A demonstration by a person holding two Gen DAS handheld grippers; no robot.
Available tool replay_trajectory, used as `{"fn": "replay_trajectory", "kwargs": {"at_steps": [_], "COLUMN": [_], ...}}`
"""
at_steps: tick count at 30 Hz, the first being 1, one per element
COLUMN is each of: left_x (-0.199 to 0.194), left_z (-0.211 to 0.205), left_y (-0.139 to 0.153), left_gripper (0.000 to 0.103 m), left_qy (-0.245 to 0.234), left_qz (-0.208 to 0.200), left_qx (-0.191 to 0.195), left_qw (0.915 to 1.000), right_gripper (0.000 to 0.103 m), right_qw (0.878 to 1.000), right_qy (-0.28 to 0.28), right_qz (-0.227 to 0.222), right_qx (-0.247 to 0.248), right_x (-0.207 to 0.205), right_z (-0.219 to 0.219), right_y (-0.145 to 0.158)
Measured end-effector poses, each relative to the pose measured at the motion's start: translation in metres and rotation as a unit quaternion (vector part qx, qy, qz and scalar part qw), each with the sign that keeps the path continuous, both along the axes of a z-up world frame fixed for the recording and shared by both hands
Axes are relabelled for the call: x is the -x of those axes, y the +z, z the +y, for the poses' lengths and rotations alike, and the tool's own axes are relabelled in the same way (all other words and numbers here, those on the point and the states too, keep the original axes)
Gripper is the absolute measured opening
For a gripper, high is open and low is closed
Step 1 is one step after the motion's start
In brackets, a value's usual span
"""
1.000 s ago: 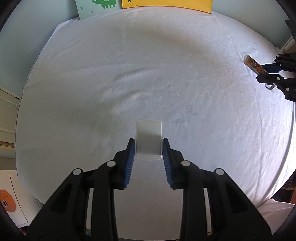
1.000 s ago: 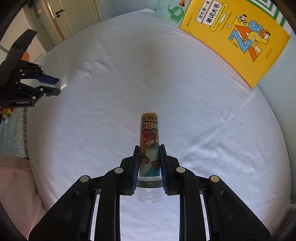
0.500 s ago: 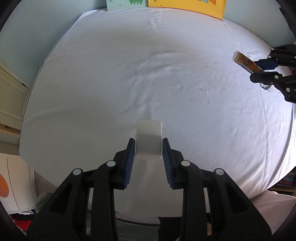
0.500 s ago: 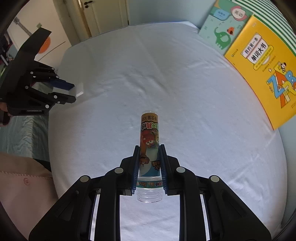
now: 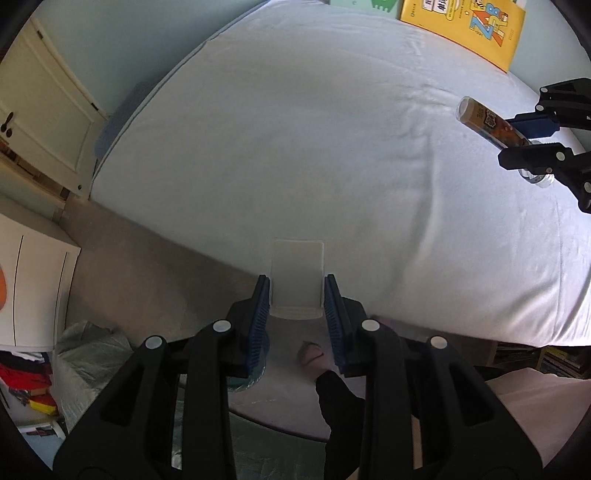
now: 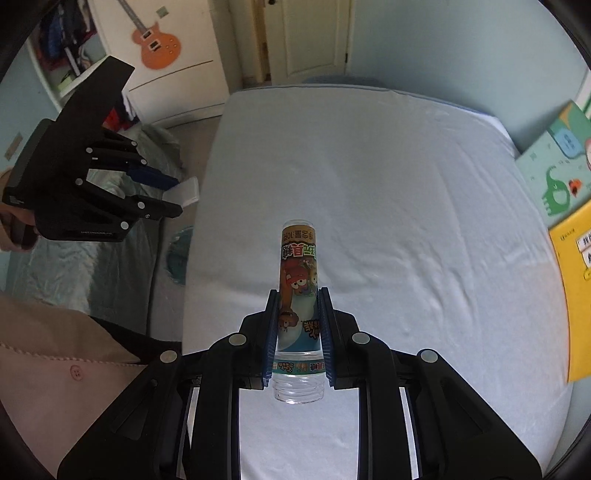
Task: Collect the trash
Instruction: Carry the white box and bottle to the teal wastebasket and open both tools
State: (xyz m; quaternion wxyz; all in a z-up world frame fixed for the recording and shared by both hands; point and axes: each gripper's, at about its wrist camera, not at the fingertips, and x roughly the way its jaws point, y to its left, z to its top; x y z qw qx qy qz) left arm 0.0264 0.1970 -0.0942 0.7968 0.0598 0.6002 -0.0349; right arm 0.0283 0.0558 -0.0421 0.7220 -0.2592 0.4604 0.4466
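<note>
Swinging off the mattress, the left gripper (image 5: 296, 295) now hangs past the bed's left edge with grey floor below, where a second ago it sat over white sheet. Its blue pads (image 5: 259, 314) pinch a small translucent white container (image 5: 296, 282) by the sides, held level out front. Over on the right, the right gripper (image 6: 298, 332) clamps a clear plastic bottle (image 6: 298, 295) with a cartoon label, base pointing away, open neck toward the camera, held above the bed (image 6: 406, 221). Beyond, a crinkled clear trash bag (image 6: 81, 266) sits on the floor at the near left, and a yellow book (image 5: 465, 27) leans against the far wall
</note>
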Motion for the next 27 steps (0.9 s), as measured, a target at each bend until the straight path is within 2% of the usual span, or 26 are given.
{"fn": "replay_trajectory", "kwargs": {"at_steps": [12,27], "left_x": [0.072,0.131], "left_z": [0.105,0.189], "left_y": [-0.003,-0.029], "left_gripper": [0.028,0.028], "left_qy": [0.104,0.222], "left_qz": [0.013,0.038], "left_qx": [-0.011,0.011], "left_qw": [0.9944,0.9743], "right_gripper": [0.022,0.022], "right_qw": [0.992,0.964], "right_qy": [0.128,0.264], "right_qz": [0.005,0.039], "right_qx": [-0.001,-0.007], "right_x": [0.022,0.071], "right_z": [0.127,0.249], "right_y": [-0.003,-0.011]}}
